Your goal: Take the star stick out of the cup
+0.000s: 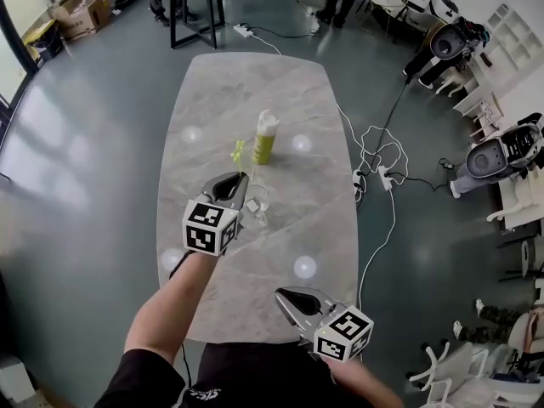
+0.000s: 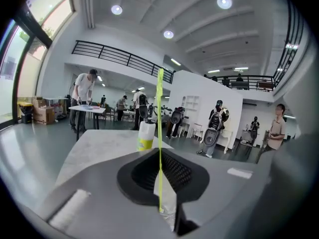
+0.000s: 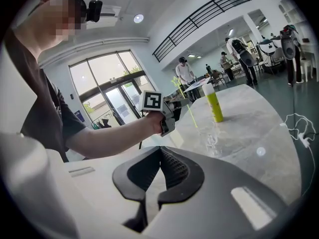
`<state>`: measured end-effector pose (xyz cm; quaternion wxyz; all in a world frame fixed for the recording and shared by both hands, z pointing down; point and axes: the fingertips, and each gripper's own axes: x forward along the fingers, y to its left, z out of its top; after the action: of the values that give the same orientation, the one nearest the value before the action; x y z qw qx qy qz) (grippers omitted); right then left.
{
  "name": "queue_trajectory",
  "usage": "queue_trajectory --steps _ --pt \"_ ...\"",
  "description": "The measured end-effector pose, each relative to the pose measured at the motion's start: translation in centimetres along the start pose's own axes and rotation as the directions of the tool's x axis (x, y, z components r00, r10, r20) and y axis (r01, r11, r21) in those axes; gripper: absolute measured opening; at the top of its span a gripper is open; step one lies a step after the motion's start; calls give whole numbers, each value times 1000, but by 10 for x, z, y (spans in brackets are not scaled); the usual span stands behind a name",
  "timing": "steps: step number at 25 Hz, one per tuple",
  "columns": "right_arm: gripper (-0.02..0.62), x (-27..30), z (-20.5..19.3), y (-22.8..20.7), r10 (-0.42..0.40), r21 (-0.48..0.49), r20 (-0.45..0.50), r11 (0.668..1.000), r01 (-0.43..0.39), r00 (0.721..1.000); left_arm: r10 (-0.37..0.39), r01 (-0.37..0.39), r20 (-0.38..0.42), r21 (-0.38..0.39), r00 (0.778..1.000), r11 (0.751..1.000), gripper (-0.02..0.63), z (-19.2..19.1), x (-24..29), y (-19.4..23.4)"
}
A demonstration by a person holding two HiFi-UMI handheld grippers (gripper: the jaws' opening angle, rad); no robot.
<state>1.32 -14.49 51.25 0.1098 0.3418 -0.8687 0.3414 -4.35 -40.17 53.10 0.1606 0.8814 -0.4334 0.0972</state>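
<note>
A long grey marble table [image 1: 255, 83] with rounded corners is seen on a glossy grey floor [image 1: 93, 143], across which white cables [image 1: 374, 155] are strewn at the right. The room is a high hall with a railed mezzanine [image 2: 119, 56], large windows, and people standing in the background. A yellow-green bottle [image 1: 265, 138] with a white cap is stood upright near the table's middle, and a clear cup [image 1: 258, 202] is set just in front of it.

The left gripper [image 1: 241, 182] is held over the table beside the cup on an outstretched bare forearm [image 1: 170, 304]. Its jaws are clamped on the thin shaft of the star stick [image 1: 239, 153]. The stick is slanted, with the star uppermost and the lower end near the cup's rim; whether it is clear of the cup cannot be told.

The right gripper [image 1: 282, 296] is kept low at the near table edge, with its jaws closed together on nothing.
</note>
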Motion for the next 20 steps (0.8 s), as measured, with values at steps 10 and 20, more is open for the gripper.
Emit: queue_trajectory --steps 10,20 --pt "15 25 -3 49 88 -68 -60 993 -92 994 -42 35 93 67 995 997 12 40 -88 -21" --pt "15 37 -11 69 117 -96 -108 987 -128 987 -32 18 115 123 993 992 12 29 -134 -33"
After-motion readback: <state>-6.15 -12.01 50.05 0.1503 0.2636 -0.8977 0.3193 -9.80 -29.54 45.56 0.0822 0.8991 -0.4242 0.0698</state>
